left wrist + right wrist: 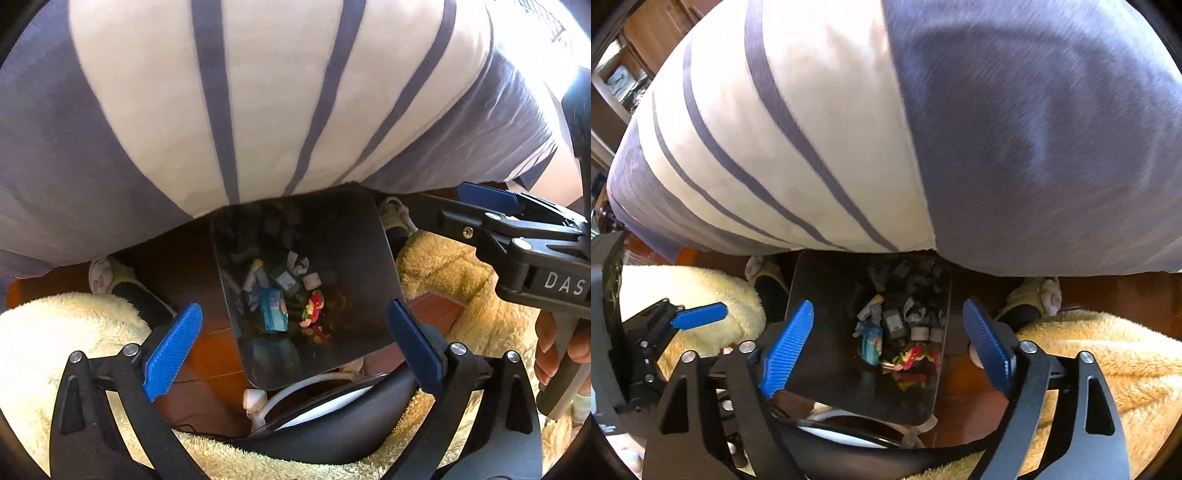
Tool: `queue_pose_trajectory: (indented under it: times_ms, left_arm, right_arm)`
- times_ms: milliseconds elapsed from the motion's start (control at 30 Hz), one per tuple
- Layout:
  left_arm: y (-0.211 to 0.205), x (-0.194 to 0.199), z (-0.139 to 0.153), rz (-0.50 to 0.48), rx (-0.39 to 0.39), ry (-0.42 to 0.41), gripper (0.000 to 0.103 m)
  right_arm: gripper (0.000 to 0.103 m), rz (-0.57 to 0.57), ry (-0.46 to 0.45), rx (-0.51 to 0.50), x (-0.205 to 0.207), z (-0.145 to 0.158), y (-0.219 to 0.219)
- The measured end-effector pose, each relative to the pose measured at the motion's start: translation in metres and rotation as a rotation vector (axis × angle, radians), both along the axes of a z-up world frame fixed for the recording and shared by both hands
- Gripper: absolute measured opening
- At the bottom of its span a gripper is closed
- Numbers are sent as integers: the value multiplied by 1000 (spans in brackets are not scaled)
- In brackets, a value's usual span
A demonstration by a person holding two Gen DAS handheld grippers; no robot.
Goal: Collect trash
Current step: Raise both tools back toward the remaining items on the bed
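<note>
Black and glossy, the trash bin (369,258) stands on the wooden floor (207,354) below both tools so that released items fall inside. The left gripper (291,343) is released and empty; the right gripper (886,350) likewise. A blue wrapper (871,341) lies in the bin, long axis running toward the bedding (812,129).

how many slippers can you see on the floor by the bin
2. One slipper sits left of the black bin in the right wrist view, the other slipper right of it. Both are partly covered by fleece and bedding, so more could be hidden.
</note>
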State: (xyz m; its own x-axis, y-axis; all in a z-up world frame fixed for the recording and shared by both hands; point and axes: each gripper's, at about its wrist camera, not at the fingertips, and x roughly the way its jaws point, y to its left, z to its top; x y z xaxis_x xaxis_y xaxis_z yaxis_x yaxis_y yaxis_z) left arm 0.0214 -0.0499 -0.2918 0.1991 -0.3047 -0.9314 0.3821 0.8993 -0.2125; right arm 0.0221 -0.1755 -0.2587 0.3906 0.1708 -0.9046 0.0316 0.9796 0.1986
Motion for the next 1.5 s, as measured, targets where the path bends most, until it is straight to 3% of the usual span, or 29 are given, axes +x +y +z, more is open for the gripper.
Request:
queue_pose_trajectory:
  times_ms: [267,500,700,967,1233,1500]
  left_arm:
    - [13,1,50,41,-47,-99,95]
    - [28,10,124,76,-73,-269,95]
    - [42,40,180,126,-52,-387,95]
    - [61,91,223,165,-13,-479,95]
    - [60,148,226,173,28,-478,95]
    - [60,205,206,199,69,-422,95]
  right_arm:
    - [92,-4,-77,-40,-5,35,-3]
    - [97,-27,-261,-91,-4,111,-21]
    - [99,-39,-376,-129,17,162,-32]
    - [99,-39,-439,-182,63,201,-39]
    - [99,-19,-428,-197,122,205,-33]
    - [99,32,-359,-174,189,182,-17]
